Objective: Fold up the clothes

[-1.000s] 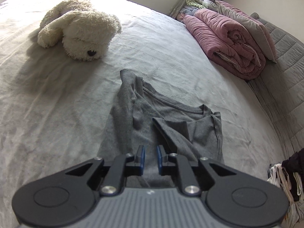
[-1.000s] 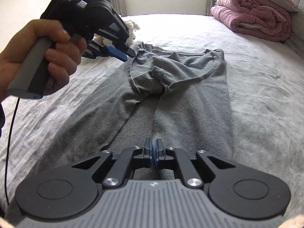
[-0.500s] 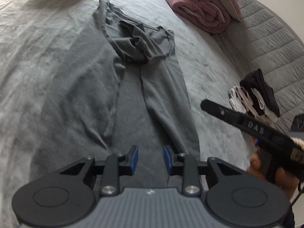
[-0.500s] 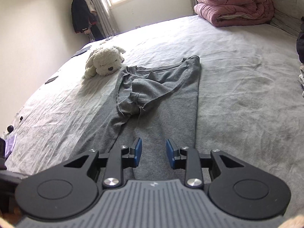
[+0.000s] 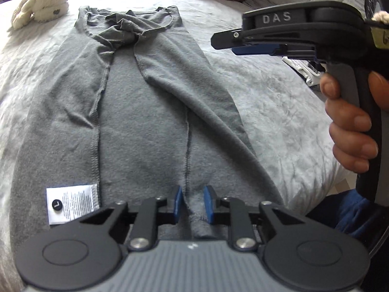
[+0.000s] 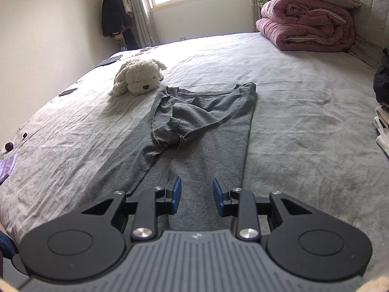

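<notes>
A grey long-sleeved shirt [image 5: 143, 112] lies flat and lengthwise on the bed, inside out, sleeves folded inward and collar at the far end. Its white care label [image 5: 71, 205] shows near the hem. My left gripper [image 5: 193, 204] is at the near hem with its jaws closing, and a bunched ridge of hem cloth is pinched between the blue pads. My right gripper [image 6: 197, 194] is open and hovers over the shirt's [image 6: 209, 146] lower part with nothing between its fingers. In the left wrist view the right gripper [image 5: 226, 41] is held up at the right by a hand [image 5: 350, 126].
A white plush dog [image 6: 139, 76] lies beside the collar at the far left. A rolled pink quilt [image 6: 306, 28] and pillow sit at the head end. Stacked clothes [image 6: 381, 112] lie at the right edge. Small dark items [image 6: 68, 92] dot the bed's left side.
My left gripper travelled from the collar end back to the near hem, opened, then closed onto the hem cloth. My right gripper opened and lifted off the shirt.
</notes>
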A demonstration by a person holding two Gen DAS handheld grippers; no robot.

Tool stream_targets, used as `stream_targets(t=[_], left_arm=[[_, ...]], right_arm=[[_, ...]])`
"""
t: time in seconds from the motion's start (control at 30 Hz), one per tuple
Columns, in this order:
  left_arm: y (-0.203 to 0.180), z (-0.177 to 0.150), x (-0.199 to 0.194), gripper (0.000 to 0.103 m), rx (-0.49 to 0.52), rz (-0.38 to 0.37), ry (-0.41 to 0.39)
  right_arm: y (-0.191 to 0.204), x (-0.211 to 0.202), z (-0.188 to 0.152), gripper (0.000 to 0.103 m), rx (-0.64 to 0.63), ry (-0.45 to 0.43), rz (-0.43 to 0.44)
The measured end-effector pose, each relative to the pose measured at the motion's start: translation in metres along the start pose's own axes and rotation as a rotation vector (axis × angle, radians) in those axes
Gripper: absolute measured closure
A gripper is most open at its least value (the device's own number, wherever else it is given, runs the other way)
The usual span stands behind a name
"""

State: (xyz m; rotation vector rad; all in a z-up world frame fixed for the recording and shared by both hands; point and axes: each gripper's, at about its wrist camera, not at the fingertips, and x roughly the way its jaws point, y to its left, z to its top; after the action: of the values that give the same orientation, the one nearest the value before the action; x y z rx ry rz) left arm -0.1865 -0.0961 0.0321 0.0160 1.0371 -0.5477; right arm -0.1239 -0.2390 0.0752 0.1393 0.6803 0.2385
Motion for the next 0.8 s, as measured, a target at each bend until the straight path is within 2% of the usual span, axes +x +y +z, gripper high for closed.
stream_targets(t=[0.13, 0.27, 0.63, 0.73, 0.8], left_arm=[[0.0, -0.006, -0.008, 0.1, -0.007, -0.012, -0.014], [0.004, -0.016, -0.024, 0.1, -0.056, -0.034, -0.033], [0.011, -0.042, -0.065, 0.103, -0.074, -0.017, -0.119], [0.02, -0.043, -0.058, 0.103, -0.096, 0.007, -0.111], [0.03, -0.042, -0.053, 0.103, -0.14, -0.049, -0.078]], right_arm=[[-0.007, 0.001, 0.0, 0.07, 0.013, 0.004, -0.019], [-0.011, 0.004, -0.003, 0.07, 0.024, 0.022, -0.031], [0.001, 0.024, -0.016, 0.07, -0.026, 0.093, -0.039], [0.008, 0.031, -0.022, 0.07, -0.051, 0.126, -0.024], [0.013, 0.033, -0.027, 0.07, -0.074, 0.142, -0.025]])
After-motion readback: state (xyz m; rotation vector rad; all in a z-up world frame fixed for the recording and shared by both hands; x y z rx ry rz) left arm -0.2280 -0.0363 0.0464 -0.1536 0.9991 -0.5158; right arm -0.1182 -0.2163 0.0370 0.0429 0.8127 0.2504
